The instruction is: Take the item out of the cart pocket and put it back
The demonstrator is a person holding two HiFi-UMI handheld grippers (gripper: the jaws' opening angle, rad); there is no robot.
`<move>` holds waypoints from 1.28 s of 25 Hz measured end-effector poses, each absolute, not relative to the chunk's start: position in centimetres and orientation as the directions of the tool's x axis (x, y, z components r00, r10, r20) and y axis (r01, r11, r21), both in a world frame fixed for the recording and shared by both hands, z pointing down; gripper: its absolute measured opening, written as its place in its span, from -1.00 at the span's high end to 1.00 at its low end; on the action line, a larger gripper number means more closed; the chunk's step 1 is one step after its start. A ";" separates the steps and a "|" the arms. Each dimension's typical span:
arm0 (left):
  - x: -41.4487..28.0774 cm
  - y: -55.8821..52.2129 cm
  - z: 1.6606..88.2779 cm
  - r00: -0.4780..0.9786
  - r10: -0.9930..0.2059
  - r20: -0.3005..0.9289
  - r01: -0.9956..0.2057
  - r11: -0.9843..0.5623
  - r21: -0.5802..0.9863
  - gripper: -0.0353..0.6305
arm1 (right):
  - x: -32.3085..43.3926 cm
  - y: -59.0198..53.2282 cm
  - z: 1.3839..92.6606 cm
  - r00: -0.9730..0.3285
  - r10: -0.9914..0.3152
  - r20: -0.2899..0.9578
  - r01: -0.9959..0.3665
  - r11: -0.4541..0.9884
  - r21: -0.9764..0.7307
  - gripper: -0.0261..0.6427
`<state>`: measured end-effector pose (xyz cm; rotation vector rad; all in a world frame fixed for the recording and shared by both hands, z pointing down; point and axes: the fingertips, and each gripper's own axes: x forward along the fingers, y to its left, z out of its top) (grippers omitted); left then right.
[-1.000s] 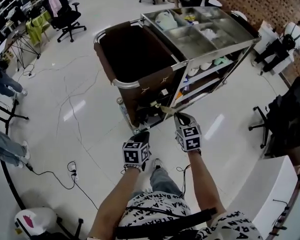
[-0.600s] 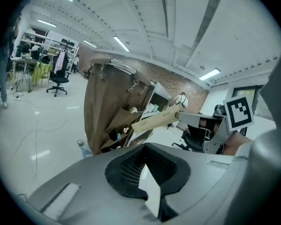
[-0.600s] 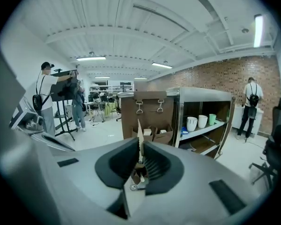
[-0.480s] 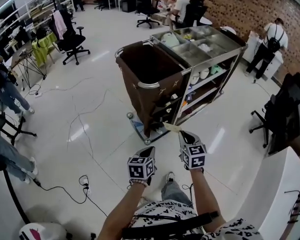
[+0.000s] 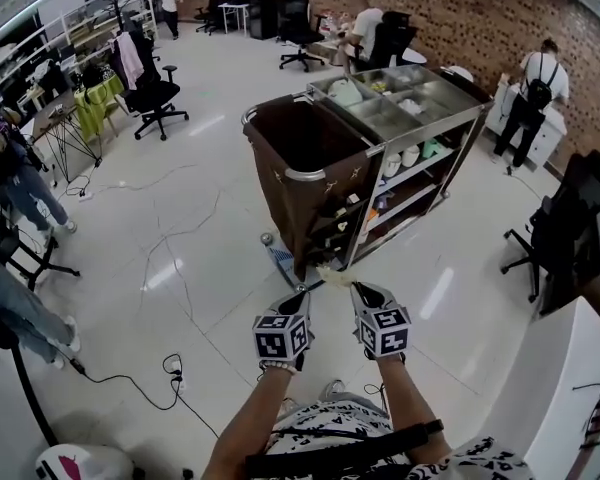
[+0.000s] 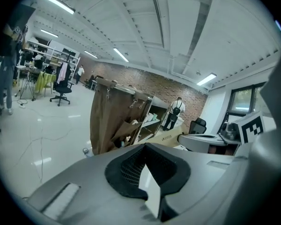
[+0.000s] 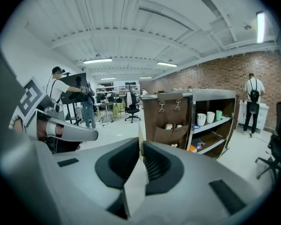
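Observation:
The cart (image 5: pixel 450 101) stands ahead on the white floor, its brown bag (image 5: pixel 305 148) at the near end with side pockets (image 5: pixel 342 218). My right gripper (image 5: pixel 354 289) is shut on a thin pale flat packet (image 5: pixel 331 275), held in the air short of the pockets. Seen edge-on in the right gripper view, the packet (image 7: pixel 140 143) sits between the pads, with the pockets (image 7: pixel 171 132) beyond. My left gripper (image 5: pixel 298 296) hovers beside it, shut and holding nothing. From the left gripper view the packet (image 6: pixel 172 138) shows flat at the right.
Cart shelves (image 5: pixel 412 156) hold cups and small goods. Cables (image 5: pixel 170 268) trail over the floor at left. A black office chair (image 5: pixel 565 230) and a white counter (image 5: pixel 540 388) stand at right. People (image 5: pixel 532 88) work behind the cart.
Both grippers and the head have drawn back from the cart, which now looks smaller and farther. The packet has stayed in the right gripper throughout.

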<state>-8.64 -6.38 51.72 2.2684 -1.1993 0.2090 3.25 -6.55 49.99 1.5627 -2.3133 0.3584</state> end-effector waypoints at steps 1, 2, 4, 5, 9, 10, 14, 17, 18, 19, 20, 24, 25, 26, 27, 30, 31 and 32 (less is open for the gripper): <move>-8.7 -6.3 51.3 0.584 -0.719 0.377 -0.802 -0.442 0.402 0.88 | 2.9 -6.2 49.9 -0.356 -0.846 0.397 -0.928 0.369 -0.045 0.79; -8.9 -6.3 51.0 0.579 -0.725 0.372 -0.806 -0.439 0.398 0.88 | 2.6 -5.8 49.8 -0.366 -0.843 0.394 -0.926 0.374 -0.059 0.79; -9.2 -6.3 50.5 0.567 -0.738 0.365 -0.813 -0.432 0.390 0.89 | 2.0 -5.6 49.6 -0.382 -0.838 0.390 -0.918 0.391 -0.058 0.79; -9.3 -6.3 50.3 0.562 -0.744 0.361 -0.816 -0.430 0.386 0.89 | 1.8 -5.8 49.4 -0.386 -0.837 0.388 -0.915 0.400 -0.049 0.79; -9.1 -6.2 49.9 0.557 -0.751 0.356 -0.818 -0.423 0.390 0.88 | 2.1 -6.4 49.1 -0.395 -0.832 0.389 -0.908 0.417 -0.031 0.79; -9.1 -6.0 50.1 0.556 -0.750 0.357 -0.818 -0.420 0.393 0.88 | 2.2 -6.3 49.2 -0.397 -0.829 0.394 -0.907 0.421 -0.029 0.79; -9.2 -5.6 50.4 0.547 -0.756 0.360 -0.825 -0.414 0.384 0.88 | 2.1 -6.3 49.6 -0.410 -0.816 0.407 -0.898 0.439 -0.025 0.79; -9.4 -5.6 50.3 0.538 -0.763 0.359 -0.832 -0.411 0.373 0.88 | 1.7 -6.4 49.5 -0.422 -0.811 0.405 -0.891 0.452 -0.023 0.79; -9.4 -5.6 50.2 0.537 -0.764 0.358 -0.833 -0.410 0.372 0.88 | 1.6 -6.4 49.4 -0.425 -0.810 0.405 -0.890 0.456 -0.022 0.79; -9.4 -5.5 50.2 0.535 -0.765 0.357 -0.833 -0.409 0.373 0.88 | 1.5 -6.4 49.4 -0.428 -0.808 0.404 -0.887 0.460 -0.020 0.79; -9.5 -5.5 50.2 0.534 -0.767 0.356 -0.834 -0.407 0.373 0.88 | 1.3 -6.4 49.3 -0.431 -0.807 0.403 -0.885 0.465 -0.017 0.79; -9.7 -5.8 50.0 0.530 -0.770 0.354 -0.835 -0.403 0.375 0.88 | 1.0 -6.4 49.0 -0.435 -0.806 0.403 -0.881 0.472 -0.007 0.79; -9.7 -5.9 50.0 0.532 -0.770 0.352 -0.834 -0.404 0.377 0.88 | 1.0 -6.5 48.9 -0.434 -0.806 0.402 -0.882 0.471 -0.006 0.79; -9.6 -6.0 49.9 0.535 -0.770 0.348 -0.831 -0.406 0.379 0.88 | 1.1 -6.4 48.9 -0.432 -0.807 0.402 -0.883 0.470 -0.005 0.79; -9.5 -6.0 49.9 0.539 -0.769 0.343 -0.829 -0.411 0.380 0.88 | 1.2 -6.4 48.9 -0.430 -0.808 0.402 -0.884 0.468 -0.005 0.79; -9.2 -6.0 49.7 0.552 -0.766 0.329 -0.820 -0.429 0.378 0.88 | 1.5 -6.3 48.9 -0.423 -0.813 0.400 -0.888 0.460 -0.003 0.79; -9.2 -6.0 49.6 0.555 -0.765 0.326 -0.819 -0.433 0.376 0.88 | 1.6 -6.3 48.9 -0.420 -0.814 0.400 -0.889 0.458 -0.003 0.79; -9.1 -6.1 49.5 0.555 -0.765 0.326 -0.819 -0.435 0.374 0.88 | 1.7 -6.4 48.9 -0.418 -0.815 0.400 -0.890 0.456 -0.003 0.79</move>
